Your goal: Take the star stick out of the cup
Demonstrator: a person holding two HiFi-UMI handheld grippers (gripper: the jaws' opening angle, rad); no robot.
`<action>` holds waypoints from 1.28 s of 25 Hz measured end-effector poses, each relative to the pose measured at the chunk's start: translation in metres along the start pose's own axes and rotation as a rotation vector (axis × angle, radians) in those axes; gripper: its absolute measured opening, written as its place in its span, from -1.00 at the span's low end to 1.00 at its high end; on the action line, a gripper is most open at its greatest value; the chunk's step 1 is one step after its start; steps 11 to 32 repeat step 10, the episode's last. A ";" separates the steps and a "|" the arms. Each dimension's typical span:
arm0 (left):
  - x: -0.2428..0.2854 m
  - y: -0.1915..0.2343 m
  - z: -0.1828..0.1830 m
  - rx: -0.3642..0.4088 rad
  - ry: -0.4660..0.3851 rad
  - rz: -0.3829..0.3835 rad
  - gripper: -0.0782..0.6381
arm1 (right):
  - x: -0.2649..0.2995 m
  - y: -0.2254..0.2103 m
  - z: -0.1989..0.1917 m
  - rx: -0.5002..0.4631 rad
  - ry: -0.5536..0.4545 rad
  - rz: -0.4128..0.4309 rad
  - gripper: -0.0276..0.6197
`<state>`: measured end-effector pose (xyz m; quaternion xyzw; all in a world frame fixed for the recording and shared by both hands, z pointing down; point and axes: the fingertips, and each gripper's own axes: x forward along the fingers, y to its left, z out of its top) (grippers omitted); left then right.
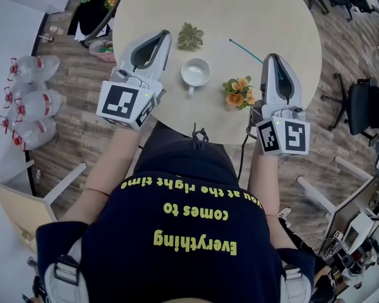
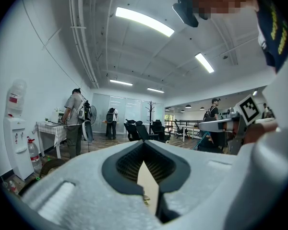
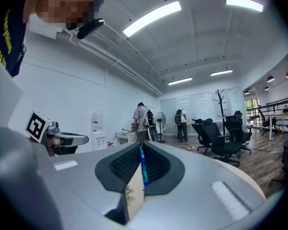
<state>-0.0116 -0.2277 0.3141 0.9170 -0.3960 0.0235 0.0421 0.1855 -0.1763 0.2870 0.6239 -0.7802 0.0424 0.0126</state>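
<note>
On the round table point(image 1: 284, 11) stands a white cup point(image 1: 195, 73) with nothing visible inside. A thin teal stick point(image 1: 246, 51) hangs over the table, away from the cup, slanting from its far end down to my right gripper point(image 1: 273, 57). That gripper is shut on the stick; in the right gripper view the blue stick point(image 3: 143, 169) runs between the closed jaws of my right gripper point(image 3: 140, 152). I cannot make out its star end. Left of the cup, my left gripper point(image 1: 165, 34) is shut and holds nothing, as my left gripper point(image 2: 145, 150) also shows in its own view.
A green leaf ornament point(image 1: 191, 36) lies behind the cup, and orange flowers point(image 1: 237, 92) sit beside the right gripper. Water bottles point(image 1: 25, 100) stand on the floor at left, an office chair point(image 1: 366, 106) at right. People and chairs point(image 3: 216, 133) fill the room beyond.
</note>
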 end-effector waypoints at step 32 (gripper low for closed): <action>0.003 -0.002 -0.003 0.012 0.009 -0.009 -0.78 | -0.002 -0.001 -0.006 0.006 0.009 -0.005 -0.84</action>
